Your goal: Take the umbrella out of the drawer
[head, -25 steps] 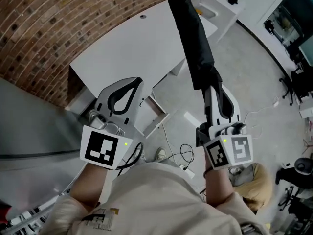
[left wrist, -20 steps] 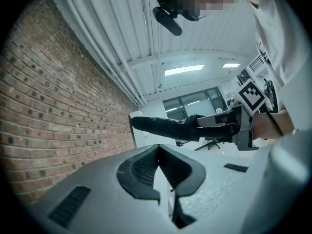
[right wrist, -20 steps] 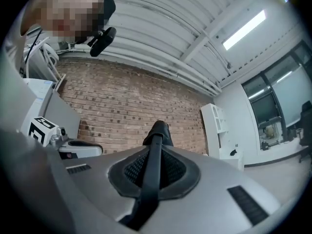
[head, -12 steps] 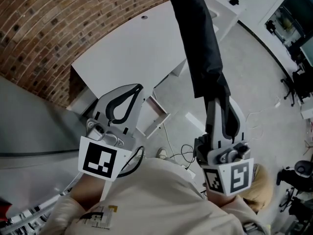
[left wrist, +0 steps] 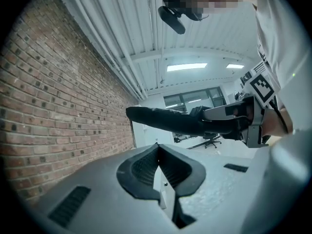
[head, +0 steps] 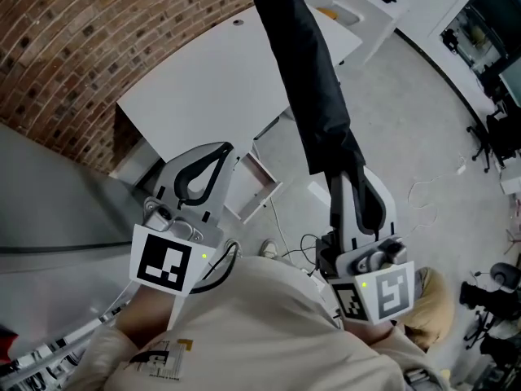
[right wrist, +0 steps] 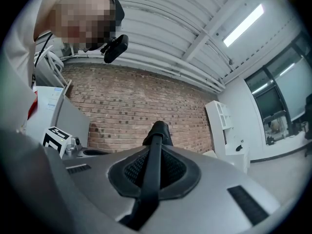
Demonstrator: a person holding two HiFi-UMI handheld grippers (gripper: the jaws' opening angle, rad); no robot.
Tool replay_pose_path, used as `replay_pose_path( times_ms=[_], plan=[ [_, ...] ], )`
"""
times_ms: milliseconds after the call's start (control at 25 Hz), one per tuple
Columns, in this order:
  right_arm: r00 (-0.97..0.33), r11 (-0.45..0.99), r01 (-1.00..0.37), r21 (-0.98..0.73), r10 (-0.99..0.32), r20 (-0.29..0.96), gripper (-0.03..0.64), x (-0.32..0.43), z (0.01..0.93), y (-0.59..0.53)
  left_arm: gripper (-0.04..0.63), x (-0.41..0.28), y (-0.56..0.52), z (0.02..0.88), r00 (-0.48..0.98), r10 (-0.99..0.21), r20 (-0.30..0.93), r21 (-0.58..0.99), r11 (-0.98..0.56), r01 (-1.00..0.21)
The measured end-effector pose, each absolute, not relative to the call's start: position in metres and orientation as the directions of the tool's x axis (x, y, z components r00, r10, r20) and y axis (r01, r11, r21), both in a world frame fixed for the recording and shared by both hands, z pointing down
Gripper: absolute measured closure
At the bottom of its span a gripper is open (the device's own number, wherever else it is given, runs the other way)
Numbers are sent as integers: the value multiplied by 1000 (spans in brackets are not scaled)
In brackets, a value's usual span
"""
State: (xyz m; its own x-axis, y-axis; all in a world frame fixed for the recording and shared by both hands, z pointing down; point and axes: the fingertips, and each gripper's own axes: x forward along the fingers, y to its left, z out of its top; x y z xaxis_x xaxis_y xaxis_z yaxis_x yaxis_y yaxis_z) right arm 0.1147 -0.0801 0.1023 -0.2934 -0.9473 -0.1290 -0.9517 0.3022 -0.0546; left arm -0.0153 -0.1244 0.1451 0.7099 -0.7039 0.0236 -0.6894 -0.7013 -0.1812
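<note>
1. Overhead, the black folded umbrella is out in the open air, pinched at its lower end by the right gripper and reaching forward over the white table.
2. Its far tip ends above the table's far corner, near the brick wall; in the right gripper view it lies along the jaw line toward that wall.
3. To the umbrella's right lies broad grey floor, with office chairs well apart at the room's edge.
4. Below the table's near edge stands a white box frame, between the two grippers, and loose cables lie on the floor by the person's feet.
5. The right gripper's tongs are pressed onto the umbrella's narrow end, and the tool points nearly level, a little upward.
6. The left gripper is held level beside the table's near corner, its tongs pressed together with nothing between them.
7. From the left gripper view, the umbrella crosses the scene sideways, clear of that tool.
8. Against a second ago, the umbrella's tip has swung leftward in the head view, and the right gripper's marker cube sits lower in the picture.
9. The left gripper has hardly changed place.
</note>
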Motion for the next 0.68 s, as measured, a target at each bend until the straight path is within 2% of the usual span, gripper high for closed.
replay_pose_path(
  times_ms=[680],
  plan=[
    [-290,299,-949,-97,-952,-94,595,117,112,-76,588,-21,-115,148,720,-693,40,-167,-715,-679]
  ],
)
